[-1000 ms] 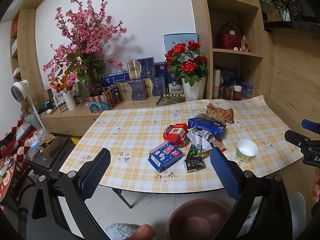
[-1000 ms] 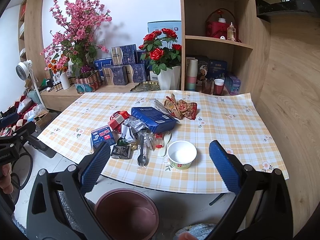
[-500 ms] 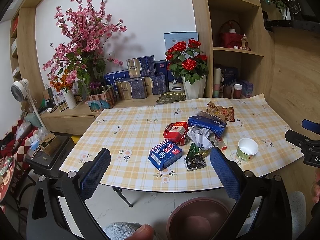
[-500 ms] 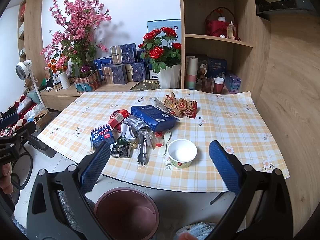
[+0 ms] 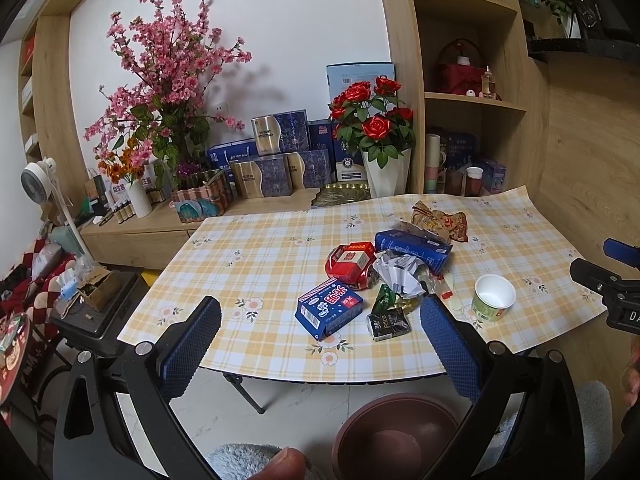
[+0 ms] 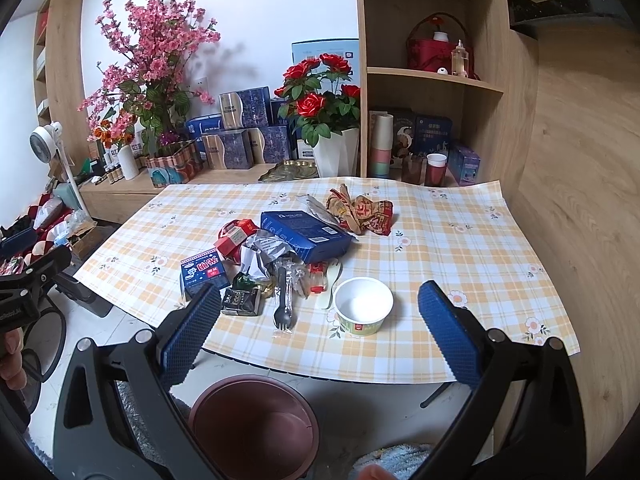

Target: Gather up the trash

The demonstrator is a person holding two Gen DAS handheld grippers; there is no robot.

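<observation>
**Both grippers wide open, empty, short of a table of litter**

Our left gripper (image 5: 320,348) has its two blue-padded fingers spread wide with nothing between them; it hangs off the near edge of the table (image 5: 260,248). Our right gripper (image 6: 320,332) is spread just as wide and also holds nothing.

From the left wrist view, a blue snack box (image 5: 329,312) lies on the checked cloth just past the gap between the fingers, at about 12 o'clock. A black wrapper (image 5: 389,322) lies just beside it at 1 o'clock. Beyond them, farther up at 12 to 1 o'clock, we see a red packet (image 5: 352,262), crumpled silver foil (image 5: 398,276), a long dark blue carton (image 5: 412,246) and a crushed brown-and-red bag (image 5: 440,222), all bunched together. A white paper cup (image 5: 492,298) stands apart at 2 o'clock.

From the right wrist view, the same cup (image 6: 363,306) sits upright just past the fingers at 12 o'clock, and a wrapped black fork (image 6: 282,300) lies near it at 11 o'clock.

A brown bin (image 6: 254,426) stands on the floor below the table edge, at 6 o'clock from both grippers.
</observation>
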